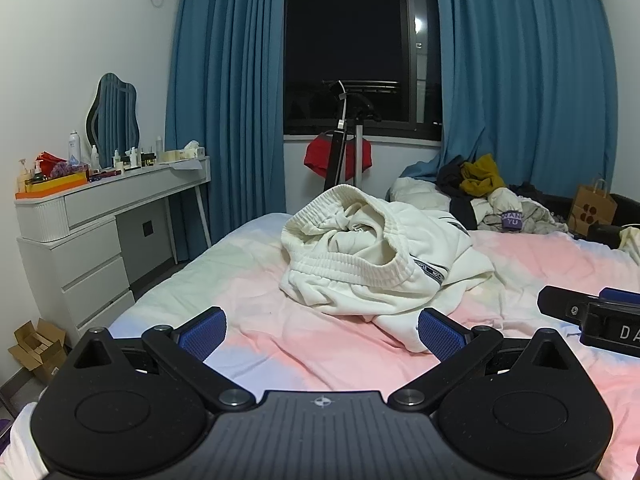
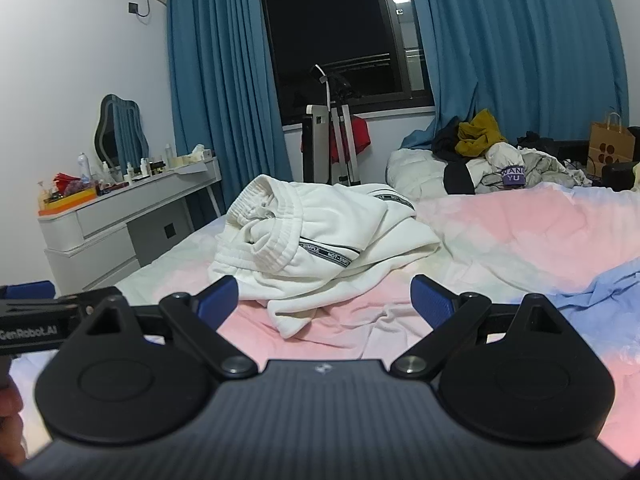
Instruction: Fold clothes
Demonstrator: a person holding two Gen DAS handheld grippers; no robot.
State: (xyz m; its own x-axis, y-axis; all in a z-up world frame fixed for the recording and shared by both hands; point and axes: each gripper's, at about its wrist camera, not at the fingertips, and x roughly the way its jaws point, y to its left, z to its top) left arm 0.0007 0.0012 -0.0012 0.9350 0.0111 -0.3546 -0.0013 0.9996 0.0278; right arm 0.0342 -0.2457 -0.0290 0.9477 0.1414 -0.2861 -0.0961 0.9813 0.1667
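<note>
Crumpled cream-white sweatpants (image 1: pixel 372 264) with a ribbed waistband and a black lettered stripe lie in a heap on the pink and pale blue bedsheet (image 1: pixel 280 344). My left gripper (image 1: pixel 320 334) hovers open just short of the heap's near edge, its blue pads (image 1: pixel 202 332) wide apart and holding nothing. In the right wrist view the same sweatpants (image 2: pixel 320 256) lie ahead, with one end reaching toward the camera. My right gripper (image 2: pixel 324 304) is open too, its pads on either side of that end without touching it. The right gripper's body (image 1: pixel 592 318) shows at the left view's right edge.
A pile of mixed clothes (image 1: pixel 488 196) lies at the bed's far right, beside a brown paper bag (image 1: pixel 592 208). A white dresser (image 1: pixel 100 236) with bottles and a mirror stands left of the bed. A rack with a red garment (image 1: pixel 338 156) stands under the window.
</note>
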